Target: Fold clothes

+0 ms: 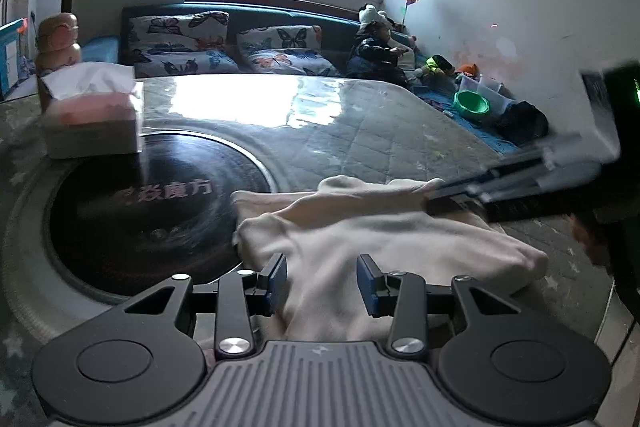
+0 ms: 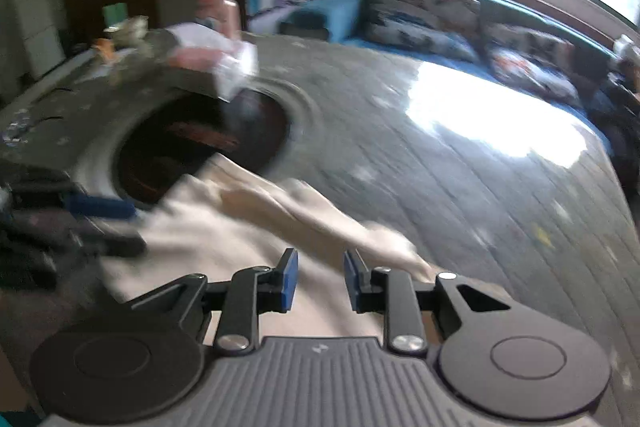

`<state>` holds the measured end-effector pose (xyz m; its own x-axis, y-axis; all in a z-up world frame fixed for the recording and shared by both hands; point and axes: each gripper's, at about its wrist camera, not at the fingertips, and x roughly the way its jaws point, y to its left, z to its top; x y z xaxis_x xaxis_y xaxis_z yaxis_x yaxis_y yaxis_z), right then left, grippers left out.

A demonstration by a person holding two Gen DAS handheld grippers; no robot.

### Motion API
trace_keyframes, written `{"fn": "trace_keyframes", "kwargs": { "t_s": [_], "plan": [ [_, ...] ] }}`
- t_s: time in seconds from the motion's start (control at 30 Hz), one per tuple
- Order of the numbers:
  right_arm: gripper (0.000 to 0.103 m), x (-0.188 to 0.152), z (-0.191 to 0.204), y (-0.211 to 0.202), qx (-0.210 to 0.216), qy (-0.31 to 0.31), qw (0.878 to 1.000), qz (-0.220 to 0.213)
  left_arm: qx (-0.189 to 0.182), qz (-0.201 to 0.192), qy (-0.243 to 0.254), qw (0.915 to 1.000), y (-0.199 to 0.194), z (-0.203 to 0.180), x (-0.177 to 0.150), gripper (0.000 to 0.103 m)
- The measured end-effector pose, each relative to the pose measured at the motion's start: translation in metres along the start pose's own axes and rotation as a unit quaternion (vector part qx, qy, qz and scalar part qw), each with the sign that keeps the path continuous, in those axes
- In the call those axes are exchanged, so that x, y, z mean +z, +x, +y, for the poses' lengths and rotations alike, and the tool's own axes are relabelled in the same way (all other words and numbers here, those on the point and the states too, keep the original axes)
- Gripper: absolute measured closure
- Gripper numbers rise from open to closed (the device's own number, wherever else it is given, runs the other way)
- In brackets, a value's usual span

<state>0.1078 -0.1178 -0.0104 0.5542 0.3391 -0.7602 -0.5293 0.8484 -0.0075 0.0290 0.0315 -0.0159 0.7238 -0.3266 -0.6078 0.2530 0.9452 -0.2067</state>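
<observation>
A cream garment [image 1: 360,239] lies rumpled on the grey quilted table cover [image 1: 360,131], partly over the black round plate [image 1: 160,203]. My left gripper [image 1: 322,281] hovers low over its near part. The blue pads stand well apart with cloth between and under them, and they do not press on it. My right gripper [image 1: 430,193] reaches in from the right, blurred, with its tips at the garment's far edge. In the right wrist view the right gripper [image 2: 320,283] is open over the garment [image 2: 224,239], with a folded strip running past its right finger. The left gripper [image 2: 128,225] shows at the left edge.
A tissue box [image 1: 94,115] and a pink bottle [image 1: 58,43] stand at the table's far left. Behind the table is a sofa with butterfly cushions [image 1: 184,43], where a person [image 1: 376,47] sits. A green bowl [image 1: 472,103] and toys lie by the right wall.
</observation>
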Motion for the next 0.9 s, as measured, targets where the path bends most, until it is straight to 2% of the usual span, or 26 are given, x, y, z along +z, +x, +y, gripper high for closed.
{"fn": "trace_keyframes", "kwargs": {
  "t_s": [0.17, 0.3, 0.43, 0.6, 0.73, 0.9],
  "plan": [
    [0.079, -0.026, -0.038, 0.011, -0.038, 0.041, 0.998, 0.019, 0.008, 0.021, -0.006, 0.9997, 0.023, 0.004, 0.003, 0.062],
    [0.082, -0.026, -0.057, 0.009, -0.032, 0.078, 0.996, 0.008, 0.013, 0.028, -0.010, 0.9995, 0.028, 0.011, 0.002, 0.062],
    [0.081, -0.017, -0.054, 0.003, -0.021, 0.068, 0.997, -0.016, 0.018, 0.028, -0.006, 0.9994, 0.027, 0.006, 0.008, 0.061],
    [0.082, -0.014, -0.052, 0.029, -0.025, 0.064, 0.998, 0.002, 0.030, 0.035, 0.000, 0.9990, 0.037, 0.003, 0.015, 0.061],
    [0.082, -0.010, -0.049, 0.020, -0.029, 0.056, 0.998, -0.010, 0.030, 0.035, 0.004, 0.9989, 0.037, 0.004, 0.018, 0.060],
    [0.082, -0.001, -0.040, 0.021, -0.008, 0.050, 0.998, -0.023, 0.034, 0.038, 0.000, 0.9987, 0.044, 0.002, 0.022, 0.059]
  ]
}}
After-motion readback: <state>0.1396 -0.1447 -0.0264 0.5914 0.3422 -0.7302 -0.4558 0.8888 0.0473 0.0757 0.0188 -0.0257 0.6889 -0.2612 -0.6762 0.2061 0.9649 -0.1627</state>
